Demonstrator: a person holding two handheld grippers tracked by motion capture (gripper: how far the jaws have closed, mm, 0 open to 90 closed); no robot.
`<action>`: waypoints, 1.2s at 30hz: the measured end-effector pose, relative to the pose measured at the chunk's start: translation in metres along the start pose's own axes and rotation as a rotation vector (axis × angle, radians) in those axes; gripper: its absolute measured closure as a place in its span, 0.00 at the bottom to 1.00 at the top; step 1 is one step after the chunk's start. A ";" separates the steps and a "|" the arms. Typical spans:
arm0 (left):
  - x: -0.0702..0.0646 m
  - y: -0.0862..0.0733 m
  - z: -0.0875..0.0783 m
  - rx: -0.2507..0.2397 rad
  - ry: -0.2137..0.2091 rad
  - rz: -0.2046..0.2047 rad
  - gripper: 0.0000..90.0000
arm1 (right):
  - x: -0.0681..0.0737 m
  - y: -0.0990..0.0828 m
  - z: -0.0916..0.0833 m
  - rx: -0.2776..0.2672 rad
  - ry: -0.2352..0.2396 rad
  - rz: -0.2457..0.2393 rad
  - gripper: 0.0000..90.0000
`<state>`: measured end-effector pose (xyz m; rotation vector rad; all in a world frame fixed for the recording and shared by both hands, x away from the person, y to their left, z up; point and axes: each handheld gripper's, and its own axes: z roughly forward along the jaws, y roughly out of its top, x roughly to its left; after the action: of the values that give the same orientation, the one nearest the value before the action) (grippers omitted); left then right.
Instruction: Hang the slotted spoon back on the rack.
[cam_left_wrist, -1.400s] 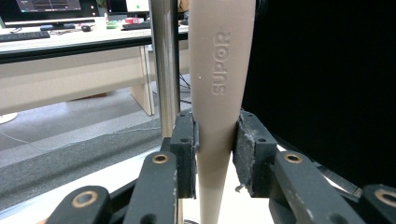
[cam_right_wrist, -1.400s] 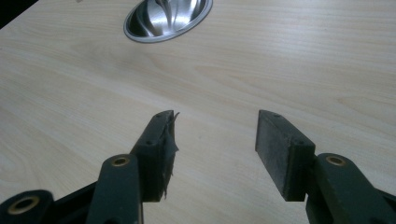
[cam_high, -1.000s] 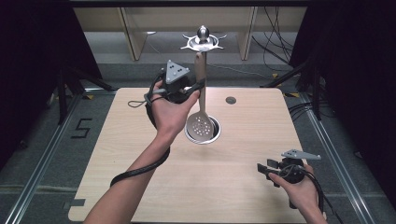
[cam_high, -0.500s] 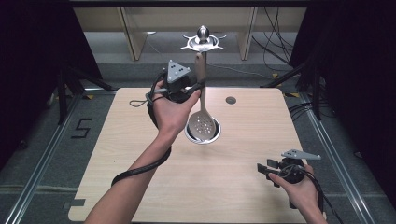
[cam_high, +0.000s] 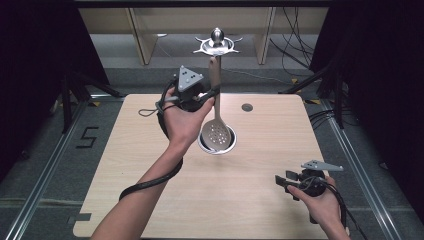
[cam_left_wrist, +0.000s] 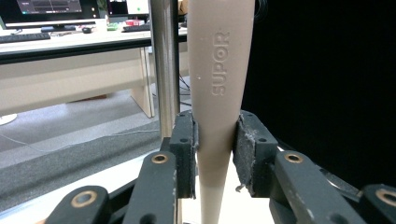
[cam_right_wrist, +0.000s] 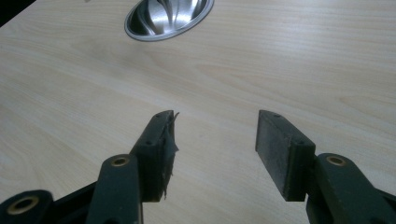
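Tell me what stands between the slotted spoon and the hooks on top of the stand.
Nothing visible does. The left gripper clamps the slotted spoon by its handle, beside the stand's pole; the handle's top already reaches the hook ring.

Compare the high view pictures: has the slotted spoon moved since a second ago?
No. The slotted spoon hangs as before, its perforated bowl over the round metal base and its handle top by the rack's hooked crown, clamped in the left gripper.

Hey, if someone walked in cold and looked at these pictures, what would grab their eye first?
Probably the beige slotted spoon held upright over the middle of the table, its handle clamped in the left tool beside a metal rack at the far edge. Its bowl hangs above a round steel base, while the right tool rests open near the front right corner.
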<state>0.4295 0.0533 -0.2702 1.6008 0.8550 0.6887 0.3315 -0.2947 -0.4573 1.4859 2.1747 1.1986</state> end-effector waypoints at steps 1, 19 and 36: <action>0.000 -0.001 -0.001 -0.003 0.000 0.004 0.77 | 0.000 0.000 0.000 0.001 0.000 0.000 0.53; -0.001 -0.004 -0.015 -0.022 -0.005 -0.001 0.65 | 0.000 0.000 0.001 0.001 0.003 0.000 0.53; 0.028 -0.060 -0.075 -0.020 -0.079 0.082 0.41 | 0.000 0.000 0.000 0.001 -0.006 0.001 0.53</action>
<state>0.3746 0.1240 -0.3150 1.6412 0.7268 0.6851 0.3311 -0.2948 -0.4572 1.4895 2.1706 1.1919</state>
